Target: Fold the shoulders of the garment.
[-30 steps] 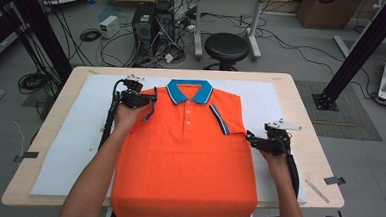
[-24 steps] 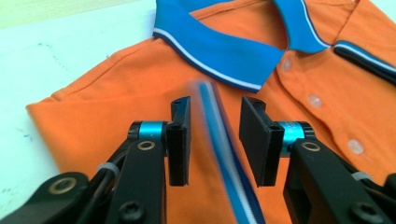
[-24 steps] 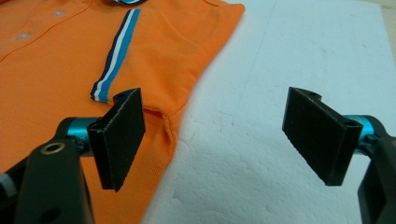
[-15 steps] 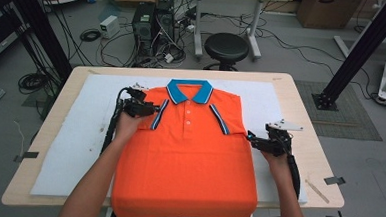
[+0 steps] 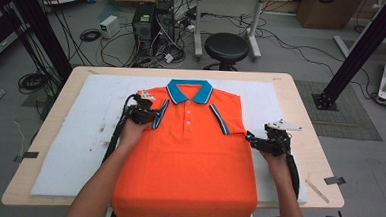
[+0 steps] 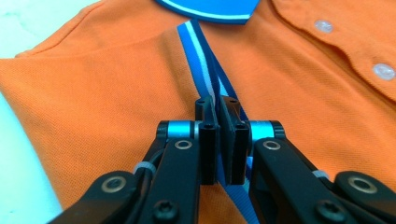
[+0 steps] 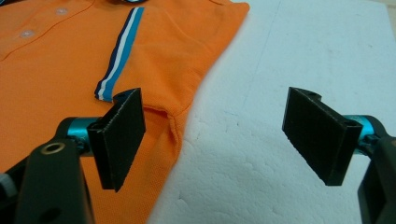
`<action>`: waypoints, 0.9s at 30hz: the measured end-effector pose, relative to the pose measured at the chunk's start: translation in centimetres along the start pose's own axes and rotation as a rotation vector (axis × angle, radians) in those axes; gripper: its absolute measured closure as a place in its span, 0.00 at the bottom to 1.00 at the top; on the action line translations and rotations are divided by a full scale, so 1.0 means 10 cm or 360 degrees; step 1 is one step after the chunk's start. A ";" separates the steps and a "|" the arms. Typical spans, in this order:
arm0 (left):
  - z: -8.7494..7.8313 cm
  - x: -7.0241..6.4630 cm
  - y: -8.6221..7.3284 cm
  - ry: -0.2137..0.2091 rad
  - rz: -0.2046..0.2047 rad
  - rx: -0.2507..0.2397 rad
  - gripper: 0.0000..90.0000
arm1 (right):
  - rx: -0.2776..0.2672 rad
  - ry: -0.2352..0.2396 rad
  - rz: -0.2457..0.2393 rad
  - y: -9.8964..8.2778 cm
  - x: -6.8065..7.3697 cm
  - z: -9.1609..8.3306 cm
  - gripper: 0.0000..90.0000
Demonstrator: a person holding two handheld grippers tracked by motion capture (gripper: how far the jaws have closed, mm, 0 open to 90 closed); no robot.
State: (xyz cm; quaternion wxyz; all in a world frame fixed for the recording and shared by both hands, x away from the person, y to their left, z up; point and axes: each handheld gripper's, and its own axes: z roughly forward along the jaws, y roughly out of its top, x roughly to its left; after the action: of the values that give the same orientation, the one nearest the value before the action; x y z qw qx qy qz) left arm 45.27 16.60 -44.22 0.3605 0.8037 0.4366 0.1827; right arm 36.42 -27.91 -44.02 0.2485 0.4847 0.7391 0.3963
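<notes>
Left gripper (image 6: 218, 109) first: its jaws have just been closing and now stand pressed together, pinching the blue-and-white sleeve stripe (image 6: 201, 56) of the orange polo shirt (image 5: 188, 158). From that pinch the stripe runs up toward eleven o'clock in the left gripper view, heading for the blue collar (image 6: 208, 8) at twelve. In the high view this gripper (image 5: 153, 117) sits at the shirt's nine-to-ten o'clock shoulder.

Over to the right gripper (image 7: 219, 135): jaws spread wide, nothing between them but the white foam mat (image 7: 280, 70). The shirt's folded edge lies at its nine o'clock, just under the near jaw, and the other stripe (image 7: 116, 60) points up to eleven. That edge runs toward one o'clock, so I'd judge this hand needs a short shift toward nine to catch cloth.
</notes>
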 end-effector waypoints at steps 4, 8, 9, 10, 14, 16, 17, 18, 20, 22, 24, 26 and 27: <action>-0.03 0.03 -0.03 -0.0057 -0.0101 -0.0058 0.70 | 0.0006 0.0001 0.0004 0.00 0.00 0.00 0.24; -0.14 0.12 -0.07 -0.0060 -0.0196 -0.0217 0.49 | 0.0005 0.0004 0.0006 0.00 0.00 0.00 0.24; -0.18 0.15 -0.09 -0.0078 -0.0184 -0.0276 0.44 | 0.0006 0.0004 0.0006 0.00 0.00 0.00 0.24; -0.18 0.15 -0.09 -0.0078 -0.0184 -0.0276 0.36 | 0.0006 0.0004 0.0006 0.00 0.00 0.00 0.24; -0.37 0.22 -0.16 -0.0073 -0.0202 -0.0511 0.21 | -0.0001 0.0015 0.0009 0.02 0.00 0.01 0.24; -0.44 0.27 -0.19 -0.0085 -0.0186 -0.0571 0.21 | -0.0004 0.0017 0.0008 0.03 0.00 0.00 0.24; -0.47 0.28 -0.20 -0.0079 -0.0175 -0.0581 0.21 | -0.0011 0.0020 0.0007 0.04 0.00 0.00 0.24; -0.52 0.31 -0.23 -0.0076 -0.0172 -0.0611 0.21 | -0.0018 0.0024 0.0004 0.05 0.00 -0.01 0.24; -0.56 0.35 -0.27 -0.0063 -0.0162 -0.0628 0.21 | -0.0024 0.0033 0.0006 0.05 0.00 -0.01 0.24; -0.57 0.37 -0.29 -0.0061 -0.0168 -0.0625 0.21 | -0.0019 0.0031 0.0005 0.05 -0.01 0.00 0.24; -0.58 0.40 -0.34 -0.0047 -0.0160 -0.0622 0.21 | -0.0014 0.0032 0.0006 0.05 -0.01 0.01 0.24; -0.59 0.42 -0.38 -0.0047 -0.0151 -0.0616 0.21 | -0.0004 0.0027 0.0004 0.05 0.00 0.02 0.24; -0.60 0.42 -0.40 -0.0044 -0.0148 -0.0616 0.21 | -0.0004 0.0027 0.0004 0.05 0.00 0.02 0.24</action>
State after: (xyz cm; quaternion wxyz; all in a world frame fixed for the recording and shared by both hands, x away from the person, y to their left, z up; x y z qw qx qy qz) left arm 41.72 24.04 -43.22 0.5224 0.7007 0.4251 0.2354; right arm 36.83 -27.73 -43.73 0.2422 0.4818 0.7402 0.4016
